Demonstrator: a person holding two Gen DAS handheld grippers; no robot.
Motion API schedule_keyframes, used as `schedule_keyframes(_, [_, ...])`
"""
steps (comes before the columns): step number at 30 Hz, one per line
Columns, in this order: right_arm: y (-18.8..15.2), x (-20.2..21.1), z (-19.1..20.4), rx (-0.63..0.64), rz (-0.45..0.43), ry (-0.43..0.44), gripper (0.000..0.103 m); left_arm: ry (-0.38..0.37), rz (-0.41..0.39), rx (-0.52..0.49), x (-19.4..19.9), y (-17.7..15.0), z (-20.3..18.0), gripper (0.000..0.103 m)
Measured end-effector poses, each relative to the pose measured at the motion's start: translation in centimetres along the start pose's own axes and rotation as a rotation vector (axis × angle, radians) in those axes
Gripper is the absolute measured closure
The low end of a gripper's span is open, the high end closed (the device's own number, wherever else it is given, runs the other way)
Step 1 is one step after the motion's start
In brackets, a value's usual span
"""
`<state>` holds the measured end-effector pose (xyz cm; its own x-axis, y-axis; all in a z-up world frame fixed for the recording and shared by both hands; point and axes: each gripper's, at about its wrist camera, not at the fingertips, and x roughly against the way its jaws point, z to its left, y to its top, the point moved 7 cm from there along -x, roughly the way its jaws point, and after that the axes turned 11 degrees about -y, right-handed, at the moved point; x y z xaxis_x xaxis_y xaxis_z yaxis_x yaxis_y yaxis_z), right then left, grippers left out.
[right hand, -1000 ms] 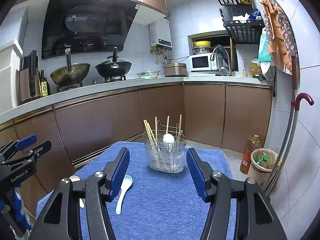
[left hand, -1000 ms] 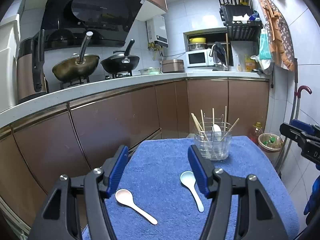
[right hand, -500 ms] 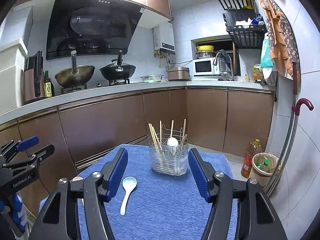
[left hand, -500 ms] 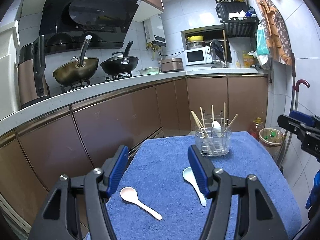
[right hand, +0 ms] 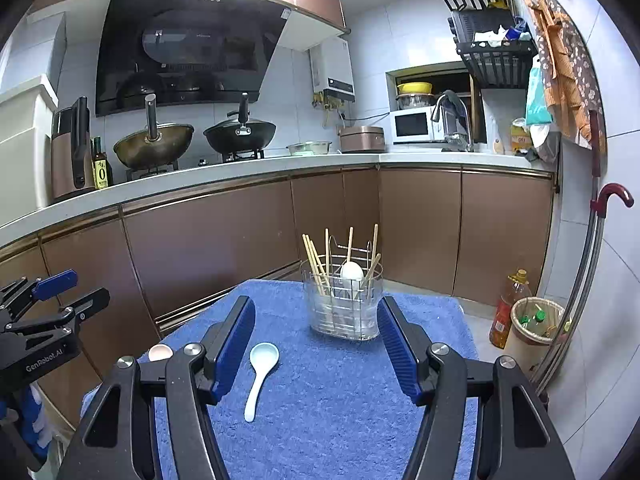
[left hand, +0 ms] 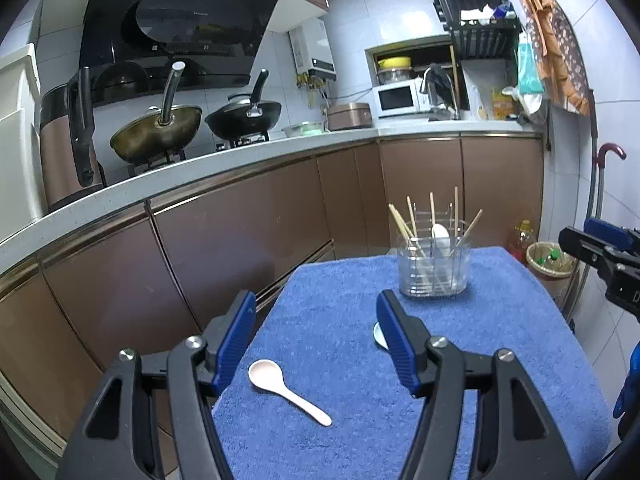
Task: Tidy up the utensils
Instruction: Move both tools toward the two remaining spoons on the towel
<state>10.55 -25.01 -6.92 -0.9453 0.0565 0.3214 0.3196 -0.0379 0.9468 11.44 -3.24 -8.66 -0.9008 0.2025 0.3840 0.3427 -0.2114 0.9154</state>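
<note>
both the left gripper (left hand: 316,336) and the right gripper (right hand: 316,340) hang with fingers wide apart and empty over the blue towel (left hand: 340,300). a pinkish spoon (left hand: 286,388) lies at the left gripper's 6 o'clock and a pale blue spoon (right hand: 260,376) at the right gripper's 7, with the holder (right hand: 342,304) at its 1. the spoons look light, stiff, glossy and probably brittle, so pinching across the slim handle near the bowl seems safest.

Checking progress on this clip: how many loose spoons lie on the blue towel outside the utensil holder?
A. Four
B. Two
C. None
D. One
B: a pinkish-white spoon and a pale blue spoon lie on the blue towel, while one white spoon already stands among chopsticks in the utensil holder.
</note>
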Motion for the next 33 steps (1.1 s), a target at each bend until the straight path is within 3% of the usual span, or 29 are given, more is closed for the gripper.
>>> schedule_keyframes(33, [-4.7,-5.9,-1.0,-0.019,0.165,0.036,0.042,0.004,0.191,-0.012,-7.2,-3.1,-0.8,0.042])
